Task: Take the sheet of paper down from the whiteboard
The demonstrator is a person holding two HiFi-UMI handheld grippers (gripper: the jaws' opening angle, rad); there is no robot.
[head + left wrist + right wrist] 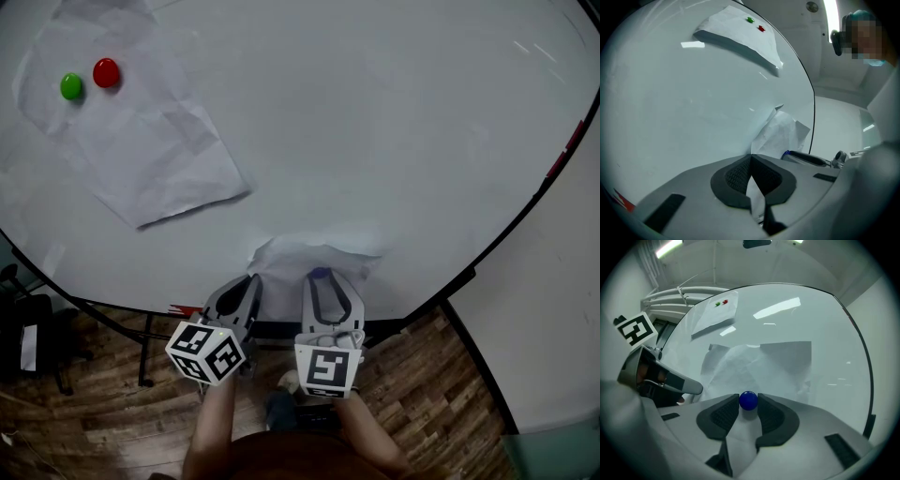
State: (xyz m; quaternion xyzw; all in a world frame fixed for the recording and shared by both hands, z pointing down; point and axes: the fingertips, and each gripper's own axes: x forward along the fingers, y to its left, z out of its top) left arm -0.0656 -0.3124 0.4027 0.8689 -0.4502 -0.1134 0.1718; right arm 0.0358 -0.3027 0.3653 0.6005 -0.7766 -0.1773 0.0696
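Where the head view looks down the whiteboard (394, 131), a crumpled sheet of paper (314, 251) lies low on it, the left gripper (246, 286) and right gripper (322, 278) at its lower edge; a second sheet (159, 159) hangs upper left under a green magnet (71, 86) and a red magnet (106, 72). Left gripper view: jaws clamped on the crumpled sheet's edge. Right gripper view: jaws pinching a blue magnet (748, 400) on that sheet

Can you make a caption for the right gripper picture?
Right hand-held gripper pinches a blue magnet on the paper on the whiteboard.
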